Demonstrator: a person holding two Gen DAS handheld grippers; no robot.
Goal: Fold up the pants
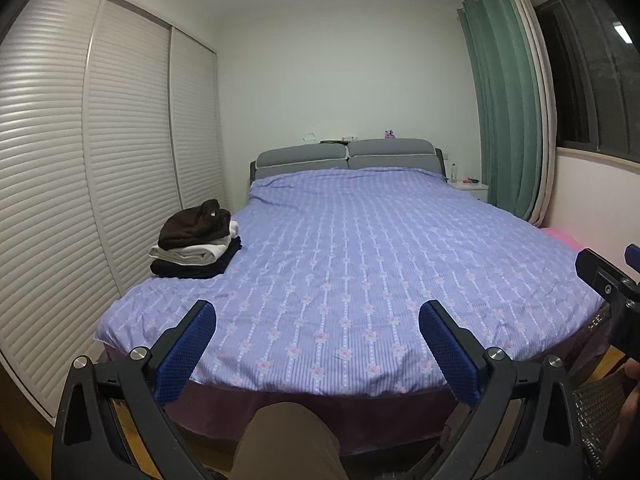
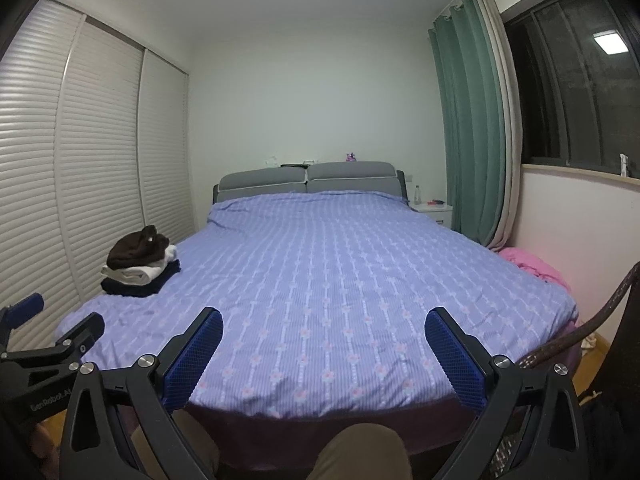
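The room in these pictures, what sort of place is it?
Most likely a home bedroom: a wide bed with a grey padded headboard, a slatted wardrobe beside it, and green curtains at a window.

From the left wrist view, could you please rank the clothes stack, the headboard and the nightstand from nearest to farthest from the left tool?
1. Clothes stack, on the bed's left edge.
2. Nightstand, far right.
3. Headboard, against the back wall; too close to the nightstand to call.

Matt striped cotton-like bedsheet (image 1: 360, 264), fuzzy brown garment (image 1: 196, 222), slatted matt wardrobe doors (image 1: 48, 184).
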